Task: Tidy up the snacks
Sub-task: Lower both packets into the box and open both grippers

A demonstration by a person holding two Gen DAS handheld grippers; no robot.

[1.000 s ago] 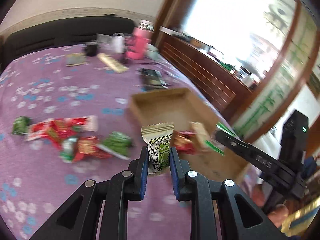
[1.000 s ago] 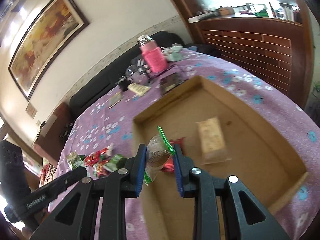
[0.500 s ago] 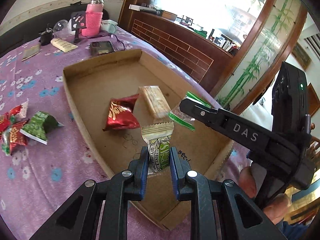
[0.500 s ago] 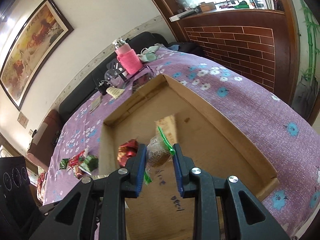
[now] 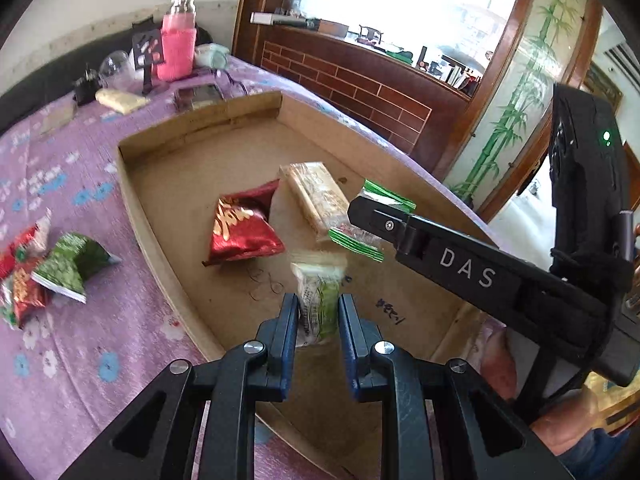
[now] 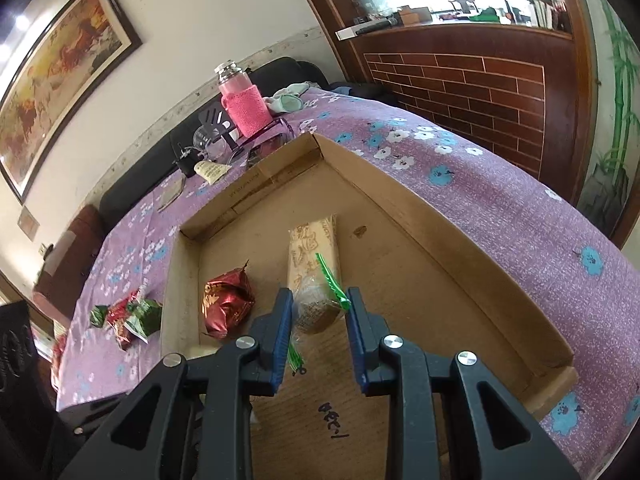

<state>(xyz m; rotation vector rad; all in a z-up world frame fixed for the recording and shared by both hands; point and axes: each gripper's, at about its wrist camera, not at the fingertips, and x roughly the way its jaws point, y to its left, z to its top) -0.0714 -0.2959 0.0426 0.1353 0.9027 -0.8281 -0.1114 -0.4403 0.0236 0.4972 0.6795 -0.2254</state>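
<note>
— So where are the snacks right now?

— Two are in the air. The left claw (image 5: 318, 320) is pinching a pale packet with green print (image 5: 319, 300), and the right claw (image 6: 319, 316) is pressed onto a clear wrapper with green ends (image 6: 316, 304) that has a brown cake inside. Both hang over the near part of the cardboard tray (image 6: 448, 252).

— And inside the tray?

— A red foil bag (image 5: 242, 226) lies beside a long beige bar (image 5: 316, 196), the two close together on the tray floor. A small heap of red and green packets (image 5: 44, 268) waits on the purple flowered cloth (image 5: 100, 344) of the table, well apart from the tray's left wall.

— Which step is this, then?

— Delivery, I'd say: each claw points down into the tray, load not yet released.

— What does the next move call for?

— Probably lowering a touch, then spreading the jaws so each snack drops onto bare cardboard rather than onto the bag or bar. The two claws sit near each other, so letting go without knocking together matters.
</note>
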